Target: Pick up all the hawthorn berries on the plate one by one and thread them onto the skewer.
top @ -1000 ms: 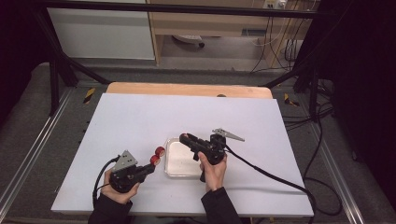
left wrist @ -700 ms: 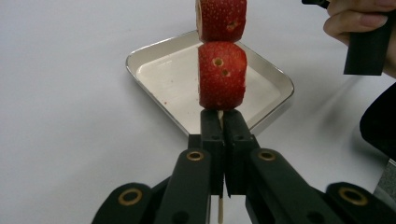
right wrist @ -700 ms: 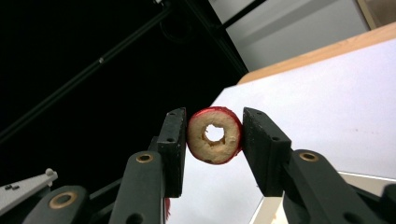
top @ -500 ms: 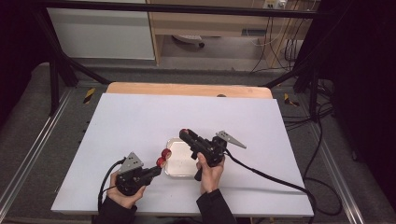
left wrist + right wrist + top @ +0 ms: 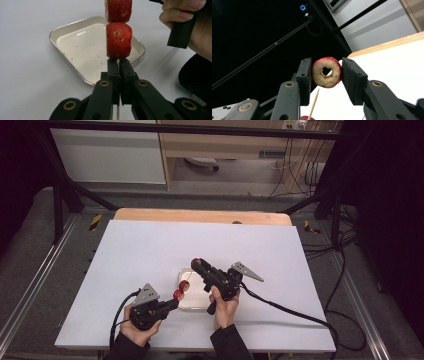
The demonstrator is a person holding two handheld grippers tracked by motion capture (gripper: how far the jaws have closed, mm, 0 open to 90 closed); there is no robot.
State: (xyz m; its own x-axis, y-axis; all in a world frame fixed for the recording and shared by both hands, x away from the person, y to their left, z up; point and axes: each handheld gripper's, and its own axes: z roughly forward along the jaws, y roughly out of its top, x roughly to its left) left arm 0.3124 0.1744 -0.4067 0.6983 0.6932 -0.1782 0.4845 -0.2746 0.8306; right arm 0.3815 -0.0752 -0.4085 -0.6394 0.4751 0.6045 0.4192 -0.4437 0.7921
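While the left gripper (image 5: 176,298) hangs low at the near left of the white table (image 5: 130,250), its jaws are pressed together on a thin wooden skewer (image 5: 117,113) that already carries two red strawberry pieces (image 5: 119,41) stacked above the pads. In the left gripper view this skewer stands over a small metal tray (image 5: 75,47), which is empty but for reddish specks. Just to the right, above the tray's far edge in the high view, the right gripper (image 5: 198,265) pinches a third strawberry slice (image 5: 327,72) by its rim, cored hole facing the camera, with the skewer tip (image 5: 316,96) showing below it and apart from it. The main risk, I judge, lies in alignment: if the tip misses the hole, it could split the slice or push it out of the pads. Squeezing harder could crush the soft fruit, and a tilted skewer might let the threaded pieces slide off.
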